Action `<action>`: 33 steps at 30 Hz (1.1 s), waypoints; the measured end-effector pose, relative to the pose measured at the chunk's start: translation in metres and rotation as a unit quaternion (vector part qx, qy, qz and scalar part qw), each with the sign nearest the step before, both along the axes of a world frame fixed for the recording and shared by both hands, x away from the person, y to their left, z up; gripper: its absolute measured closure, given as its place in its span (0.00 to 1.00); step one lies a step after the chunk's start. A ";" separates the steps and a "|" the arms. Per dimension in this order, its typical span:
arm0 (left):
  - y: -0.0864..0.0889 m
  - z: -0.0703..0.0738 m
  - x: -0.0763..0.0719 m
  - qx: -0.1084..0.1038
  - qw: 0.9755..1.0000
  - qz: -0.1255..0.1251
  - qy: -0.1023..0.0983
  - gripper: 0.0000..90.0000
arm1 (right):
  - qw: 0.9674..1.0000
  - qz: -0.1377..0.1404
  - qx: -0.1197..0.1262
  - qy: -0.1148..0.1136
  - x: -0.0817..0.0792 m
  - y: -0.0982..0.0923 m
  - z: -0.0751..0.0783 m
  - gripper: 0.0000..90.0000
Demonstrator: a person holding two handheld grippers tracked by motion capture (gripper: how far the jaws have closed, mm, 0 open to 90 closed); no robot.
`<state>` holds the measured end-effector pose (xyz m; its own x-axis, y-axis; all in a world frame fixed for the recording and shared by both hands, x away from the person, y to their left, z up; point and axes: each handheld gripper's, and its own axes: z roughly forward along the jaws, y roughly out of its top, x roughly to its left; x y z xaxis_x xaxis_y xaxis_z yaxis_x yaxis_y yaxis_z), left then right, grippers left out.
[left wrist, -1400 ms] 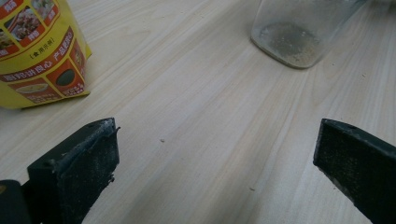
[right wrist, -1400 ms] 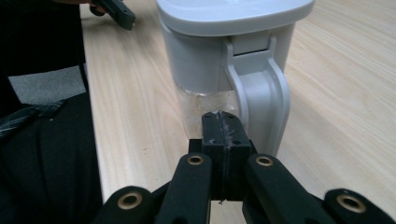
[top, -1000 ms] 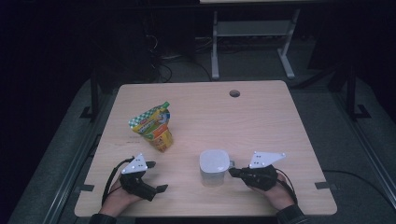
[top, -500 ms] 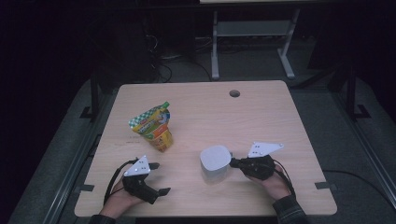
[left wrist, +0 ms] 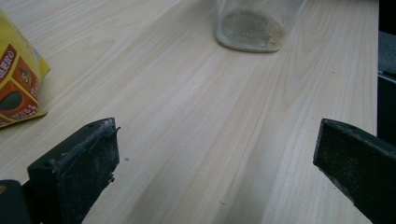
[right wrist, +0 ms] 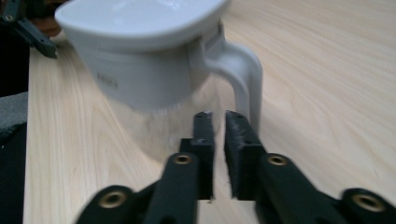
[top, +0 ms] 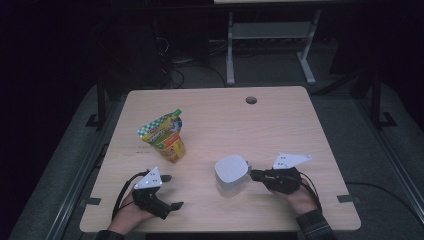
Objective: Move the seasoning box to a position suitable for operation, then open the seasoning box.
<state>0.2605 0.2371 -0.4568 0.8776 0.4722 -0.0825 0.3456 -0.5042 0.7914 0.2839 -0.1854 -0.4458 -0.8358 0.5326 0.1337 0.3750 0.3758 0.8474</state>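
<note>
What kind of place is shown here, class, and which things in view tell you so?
Probably a lab or workshop set up for recording: a bare wooden table with a cable hole, a metal stand and loose cables on the dark floor behind it.

white jar lid [top: 231, 168], yellow-orange-green pouch [top: 163, 135], pale wood table [top: 260, 125]

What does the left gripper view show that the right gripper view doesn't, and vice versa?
Left gripper view: a yellow-and-orange printed snack pouch at its left edge, the clear jar base holding pale granules, and the left gripper, jaws wide apart with nothing between them.
Right gripper view: the white plastic lid and its looped white handle, with the right gripper just short of that handle; its jaws have just been opening, with a narrow empty gap.
Shared: the light wooden table and the same jar.
</note>
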 end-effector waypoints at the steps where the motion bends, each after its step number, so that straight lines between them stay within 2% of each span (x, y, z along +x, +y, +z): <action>1: 0.000 0.000 0.000 0.000 1.000 0.000 0.001 0.00 | 1.000 -0.005 -0.001 0.001 -0.002 -0.003 -0.001 0.84; 4: -0.001 0.000 0.000 0.001 1.000 -0.002 0.000 0.00 | 1.000 -0.019 -0.011 0.009 -0.008 -0.012 -0.004 0.72; 7: -0.003 0.000 0.000 0.001 1.000 -0.003 0.002 0.00 | 0.999 -0.038 -0.012 0.017 -0.012 -0.020 -0.007 0.56; 10: -0.004 -0.001 0.001 0.003 1.000 -0.004 0.003 0.00 | 0.998 -0.054 -0.018 0.019 -0.016 -0.029 -0.010 0.46; 12: -0.004 -0.001 0.001 0.002 1.000 -0.004 0.004 0.00 | 0.998 -0.062 -0.019 0.018 -0.018 -0.032 -0.012 0.45; 14: -0.004 -0.001 0.001 0.001 1.000 -0.003 0.005 0.00 | 0.997 -0.078 -0.020 0.015 -0.025 -0.039 -0.014 0.38; 18: -0.004 -0.001 0.002 0.000 1.000 -0.001 0.006 0.00 | 0.995 -0.093 -0.018 0.011 -0.031 -0.046 -0.015 0.33; 19: -0.004 -0.001 0.002 -0.001 1.000 0.001 0.008 0.00 | 0.994 -0.105 -0.015 0.011 -0.034 -0.050 -0.016 0.30; 23: -0.006 0.001 0.003 0.000 1.000 0.001 0.012 0.00 | 0.992 -0.121 -0.006 0.012 -0.039 -0.055 -0.017 0.26; 26: -0.006 0.003 0.004 -0.001 1.000 0.000 0.009 0.00 | 0.992 -0.124 -0.009 0.017 -0.040 -0.054 -0.019 0.24; 33: -0.011 0.010 0.007 -0.005 1.000 -0.001 0.008 0.00 | 0.992 -0.123 -0.005 0.002 -0.039 -0.053 -0.017 0.22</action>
